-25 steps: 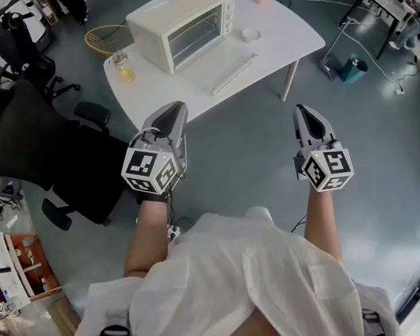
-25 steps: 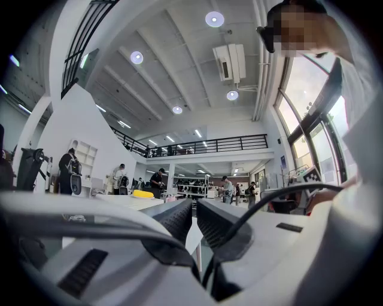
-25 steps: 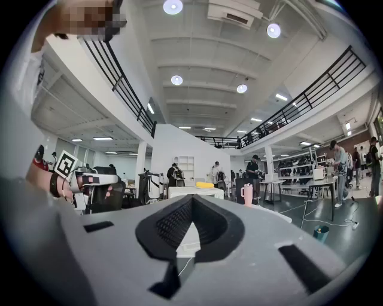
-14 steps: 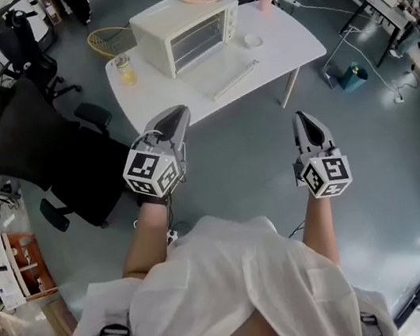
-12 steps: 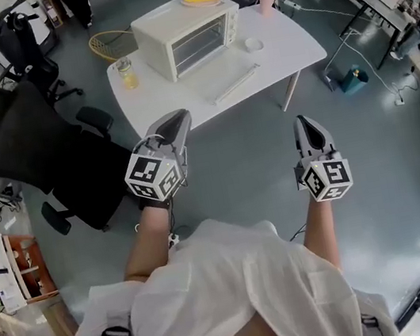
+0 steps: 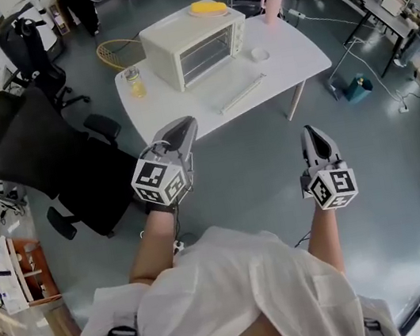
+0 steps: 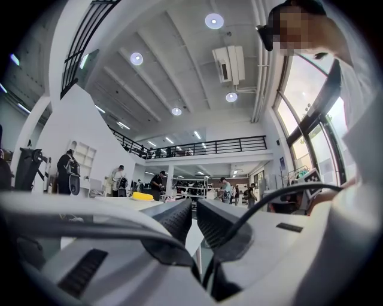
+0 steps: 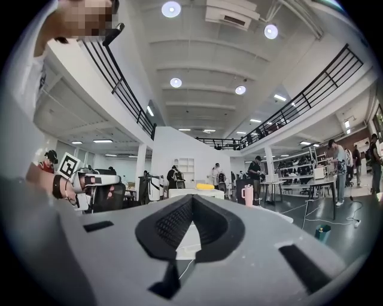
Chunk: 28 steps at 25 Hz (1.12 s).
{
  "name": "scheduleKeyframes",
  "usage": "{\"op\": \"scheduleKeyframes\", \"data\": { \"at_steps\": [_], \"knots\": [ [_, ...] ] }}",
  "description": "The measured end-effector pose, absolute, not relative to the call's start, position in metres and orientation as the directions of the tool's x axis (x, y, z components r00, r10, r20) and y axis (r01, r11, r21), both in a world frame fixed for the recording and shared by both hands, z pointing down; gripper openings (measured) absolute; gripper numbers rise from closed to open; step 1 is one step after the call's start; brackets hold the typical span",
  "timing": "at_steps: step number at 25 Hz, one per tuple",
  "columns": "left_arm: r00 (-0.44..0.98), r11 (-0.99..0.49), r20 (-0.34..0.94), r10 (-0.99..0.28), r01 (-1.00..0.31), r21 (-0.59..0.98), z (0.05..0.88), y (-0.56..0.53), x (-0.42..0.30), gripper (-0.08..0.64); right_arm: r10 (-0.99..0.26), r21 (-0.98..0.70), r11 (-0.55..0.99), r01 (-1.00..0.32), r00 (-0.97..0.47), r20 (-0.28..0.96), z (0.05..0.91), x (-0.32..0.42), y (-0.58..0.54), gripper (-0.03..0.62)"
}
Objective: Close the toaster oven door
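Nearest, well short of the toaster oven (image 6: 192, 45), a person in a white shirt (image 6: 240, 294) holds both tools out level over the grey floor (image 6: 256, 155), tips toward the oven. The left gripper (image 6: 185, 125) has its jaws a narrow slit apart with nothing in the slit; the right gripper (image 6: 308, 131) has its jaws brought together at the tips, also on nothing. Neither touches the oven or its table (image 6: 297, 47) — both hang well apart from them. A black chair (image 6: 47, 156) stands on the oven's near left, off the table. The oven sits toward the table's far left part, and its door (image 6: 235, 82) is down, lying flat on the tabletop in front of the oven with the handle at its near edge. Just left of the oven is a jar (image 6: 134, 82) of something yellow; just right of it, a small white cup (image 6: 259, 54). A yellow thing (image 6: 208, 7) lies on top of the oven, and a pink mug (image 6: 272, 3) stands right of the oven at the table's far edge.
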<state>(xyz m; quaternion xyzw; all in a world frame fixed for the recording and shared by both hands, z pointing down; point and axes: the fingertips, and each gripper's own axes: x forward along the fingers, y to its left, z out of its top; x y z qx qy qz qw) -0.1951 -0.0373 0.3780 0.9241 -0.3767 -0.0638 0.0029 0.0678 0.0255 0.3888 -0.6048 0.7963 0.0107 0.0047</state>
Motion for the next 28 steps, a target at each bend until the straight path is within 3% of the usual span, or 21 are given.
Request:
{"op": "scheduleKeyframes", "data": {
  "at_steps": [28],
  "knots": [
    [0.751, -0.765, -0.159, -0.641, -0.641, 0.055, 0.373, -0.037, -0.197, 0.029, -0.964, 0.009, 0.262, -0.965, -0.263, -0.044, 0.386, 0.06, 0.022, 0.005]
  ]
}}
